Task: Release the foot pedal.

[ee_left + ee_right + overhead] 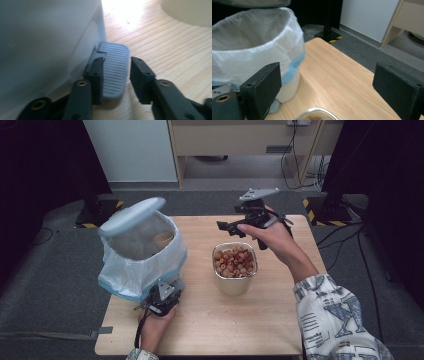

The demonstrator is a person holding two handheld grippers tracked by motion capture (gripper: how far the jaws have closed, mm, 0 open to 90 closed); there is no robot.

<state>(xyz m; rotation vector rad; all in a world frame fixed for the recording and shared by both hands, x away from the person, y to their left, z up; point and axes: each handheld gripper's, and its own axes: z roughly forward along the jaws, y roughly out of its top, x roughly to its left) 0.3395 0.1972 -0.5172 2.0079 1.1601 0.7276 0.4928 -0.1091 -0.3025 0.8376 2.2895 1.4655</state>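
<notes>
Straddling the bin's grey foot pedal, the left gripper has its jaws parted, one jaw against the pedal's edge, the other clear. Right of the lined bin, the right gripper hangs released above the nut-filled container.

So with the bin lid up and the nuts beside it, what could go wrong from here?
1. The left gripper has open jaws around the pedal; if they slip off, the raised lid may drop.
2. The metal cup is heaped with nuts; tilting it could scatter them on the table.
3. The right gripper, open, hovers above the cup and might knock it.
</notes>
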